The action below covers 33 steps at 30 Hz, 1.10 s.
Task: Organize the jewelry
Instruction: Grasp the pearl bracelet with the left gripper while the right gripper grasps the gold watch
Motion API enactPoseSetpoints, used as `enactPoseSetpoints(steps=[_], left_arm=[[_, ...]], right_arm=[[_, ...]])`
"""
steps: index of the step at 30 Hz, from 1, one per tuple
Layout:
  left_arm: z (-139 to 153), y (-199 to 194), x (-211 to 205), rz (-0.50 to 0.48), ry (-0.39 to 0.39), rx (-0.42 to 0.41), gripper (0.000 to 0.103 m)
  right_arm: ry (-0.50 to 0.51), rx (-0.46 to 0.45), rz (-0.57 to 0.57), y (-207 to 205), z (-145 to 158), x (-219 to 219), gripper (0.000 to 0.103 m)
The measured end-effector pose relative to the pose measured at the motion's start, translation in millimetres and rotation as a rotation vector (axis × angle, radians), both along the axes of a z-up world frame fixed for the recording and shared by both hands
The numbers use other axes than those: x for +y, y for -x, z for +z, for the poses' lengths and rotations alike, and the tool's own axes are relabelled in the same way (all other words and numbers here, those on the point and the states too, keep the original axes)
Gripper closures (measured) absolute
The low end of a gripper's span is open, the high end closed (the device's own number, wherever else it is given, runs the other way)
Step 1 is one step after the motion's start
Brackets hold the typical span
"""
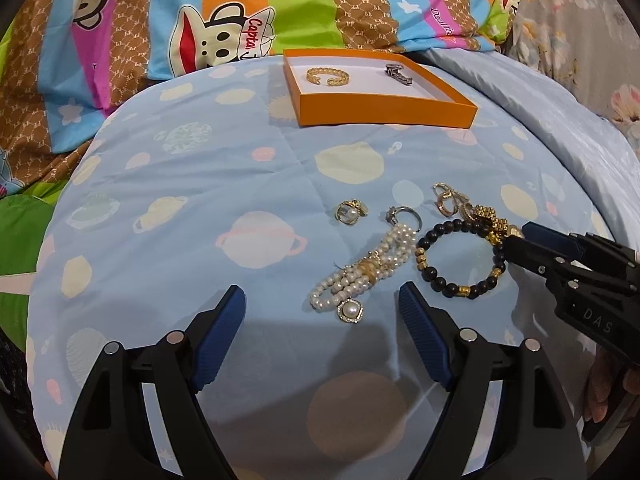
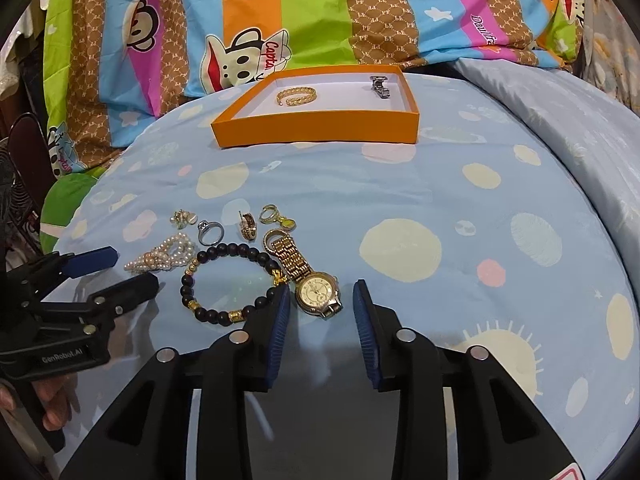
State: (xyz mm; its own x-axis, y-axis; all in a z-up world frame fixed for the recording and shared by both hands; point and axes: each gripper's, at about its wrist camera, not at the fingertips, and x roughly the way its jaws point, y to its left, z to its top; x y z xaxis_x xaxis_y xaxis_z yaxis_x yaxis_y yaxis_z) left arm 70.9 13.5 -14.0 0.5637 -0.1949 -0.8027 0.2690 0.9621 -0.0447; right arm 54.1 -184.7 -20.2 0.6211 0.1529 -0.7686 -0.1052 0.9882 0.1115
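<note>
I am partway through sorting the jewelry on the pale blue planet-print bedspread (image 2: 460, 184): the shallow orange cardboard tray with a white floor (image 2: 316, 130) already holds a woven gold open bangle (image 2: 297, 96) on its left side and a small silver metal piece (image 2: 379, 87) on its right, while the rest lies in a loose cluster nearer me. My right gripper (image 2: 321, 304) hangs low over the gold wristwatch with a cream dial and gold link band (image 2: 316, 290), jaws released and straddling the watch head, so the step in hand looks like picking up the watch. My left gripper (image 1: 322, 306) also stands released, just short of the white multi-strand pearl bracelet with a pearl pendant (image 1: 366, 272). The next move, as I judge it, calls for sinking the right jaws around the watch case and pinching it without pressing into the soft quilt. In the way: the black wooden bead bracelet with gold spacers (image 2: 224, 280) touches my left-hand pad and runs against the watch band, so it could be dragged along. Just beyond lie a silver stone-set ring (image 2: 211, 232), small gold hoop earrings (image 2: 269, 213) and a pearl earring cluster (image 2: 183, 218); the striped cartoon-monkey pillow (image 2: 280, 20) lies behind the tray.
</note>
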Motion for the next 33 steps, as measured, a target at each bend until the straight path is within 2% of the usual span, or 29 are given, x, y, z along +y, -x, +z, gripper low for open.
enactPoseSetpoints(steps=[6, 8, 9, 10, 15, 17, 20, 25, 27, 29, 31, 33], left_arm=[[-1, -7, -4, -0.003, -0.003, -0.004, 0.026], [-1, -8, -5, -0.006, -0.001, -0.007, 0.027], [-1, -8, -6, -0.01, 0.0, -0.01, 0.029], [-1, -8, -7, -0.015, 0.001, -0.013, 0.033], [0, -4, -12, -0.056, 0.002, -0.028, 0.05], [1, 0, -13, -0.073, 0.004, -0.032, 0.065], [2, 4, -14, -0.09, 0.006, -0.032, 0.075], [4, 7, -10, -0.089, 0.03, -0.037, 0.072], [6, 5, -10, -0.078, 0.015, -0.057, 0.063], [6, 1, -8, -0.071, 0.016, -0.059, 0.049], [4, -3, -9, -0.081, 0.024, -0.043, 0.047], [0, -7, -13, -0.097, 0.017, -0.026, 0.047]], right_arm=[[0.019, 0.0, 0.006, -5, 0, 5, 0.064], [0.018, -0.002, 0.0, -5, 0, 4, 0.068], [0.013, -0.002, -0.004, -5, 0, 3, 0.074], [0.007, -0.002, -0.006, -5, 0, 2, 0.081], [-0.008, -0.002, -0.013, -3, 0, 0, 0.081], [-0.018, -0.001, -0.021, 0, 0, -2, 0.081], [-0.034, 0.0, -0.033, 6, 0, -5, 0.081], [-0.039, 0.0, -0.03, 12, 0, -6, 0.081], [-0.035, 0.0, -0.028, 11, -1, -5, 0.08], [-0.033, 0.0, -0.024, 11, -1, -5, 0.078], [-0.031, 0.001, -0.015, 10, -1, -3, 0.074], [-0.02, 0.0, -0.014, 10, -1, -1, 0.074]])
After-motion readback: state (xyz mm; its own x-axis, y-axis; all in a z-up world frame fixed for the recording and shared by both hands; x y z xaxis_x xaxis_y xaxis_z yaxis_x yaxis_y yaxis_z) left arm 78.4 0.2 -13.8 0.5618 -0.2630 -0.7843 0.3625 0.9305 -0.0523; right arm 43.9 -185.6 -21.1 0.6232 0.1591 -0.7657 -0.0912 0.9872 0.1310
